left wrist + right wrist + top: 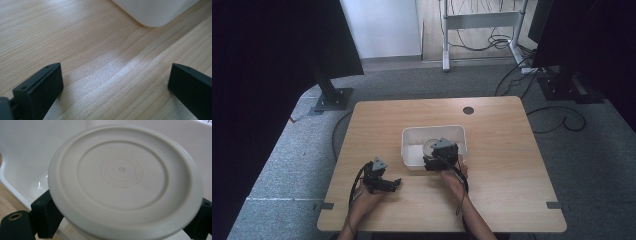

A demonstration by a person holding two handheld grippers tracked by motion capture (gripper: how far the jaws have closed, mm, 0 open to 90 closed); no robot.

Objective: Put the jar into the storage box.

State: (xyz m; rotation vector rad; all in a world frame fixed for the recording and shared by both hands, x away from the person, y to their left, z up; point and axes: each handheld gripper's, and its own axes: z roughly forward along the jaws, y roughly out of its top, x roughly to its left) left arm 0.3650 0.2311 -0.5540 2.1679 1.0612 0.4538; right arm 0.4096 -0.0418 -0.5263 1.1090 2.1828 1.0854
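The right hand-held gripper [122,220] clasps a round white lid [125,180], seemingly over the white tub [408,150]. The left hand-held gripper [115,85], jaws spread, rests on the table [75,37] beside the tub.

Wooden table [502,150] on grey carpet [287,160]. White wall panel [382,25] behind; metal desk frame [482,22], loose cables [557,120] on floor.

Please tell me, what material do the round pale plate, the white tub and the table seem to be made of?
The plate looks like matte moulded plastic or melamine: it has embossed ring lettering and soft ridges. The tub seems to be glossy white plastic, with rounded corners and small highlights. The table shows light wood grain, probably laminate with a satin sheen.
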